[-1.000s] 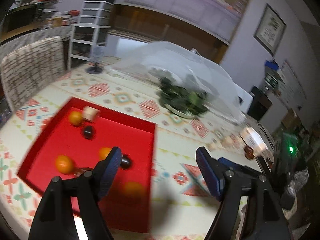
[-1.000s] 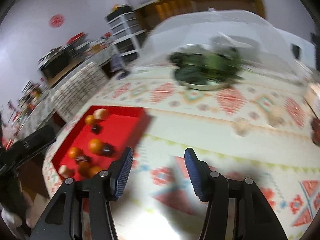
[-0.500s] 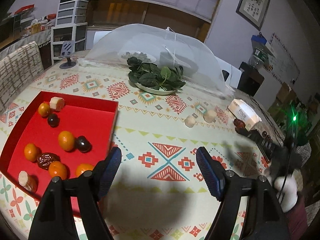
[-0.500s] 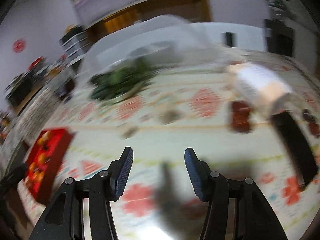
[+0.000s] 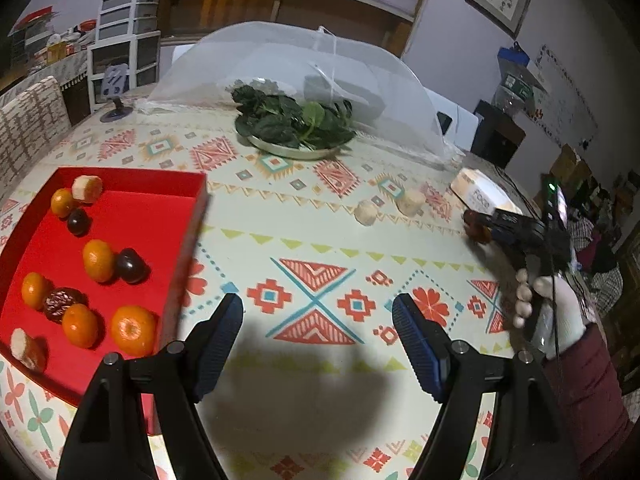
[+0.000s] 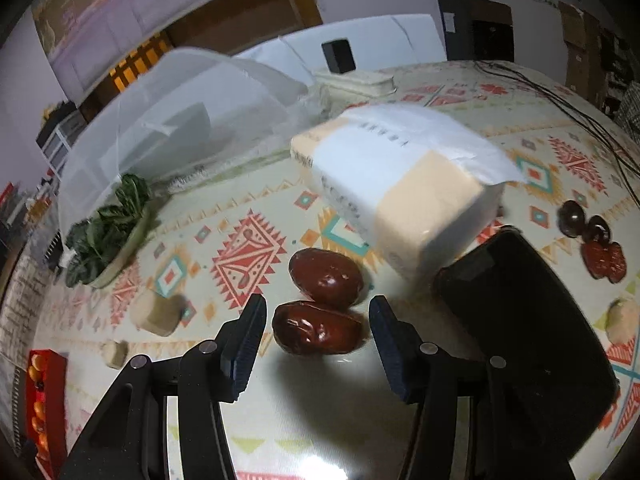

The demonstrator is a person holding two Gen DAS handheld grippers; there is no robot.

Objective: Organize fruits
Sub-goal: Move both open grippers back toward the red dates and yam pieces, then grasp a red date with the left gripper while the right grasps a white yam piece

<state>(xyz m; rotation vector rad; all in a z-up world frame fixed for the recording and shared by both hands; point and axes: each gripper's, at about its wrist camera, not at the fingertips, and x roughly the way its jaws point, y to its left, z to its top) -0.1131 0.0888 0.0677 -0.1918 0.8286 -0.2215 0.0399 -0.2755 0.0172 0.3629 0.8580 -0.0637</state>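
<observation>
- Filling the red tray (image 5: 120, 216) at frame left: we see oranges, dark fruits already inside.
- Left gripper (image 5: 318, 320) gapes empty; right gripper (image 6: 316, 332) straddles a loose date (image 6: 318, 334), unpinched.

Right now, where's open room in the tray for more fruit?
Free: the red tray's right half, from its far wall down to the mandarin near the front. Crowded: the left side, where mandarins, dark fruits and a date cluster.
</observation>
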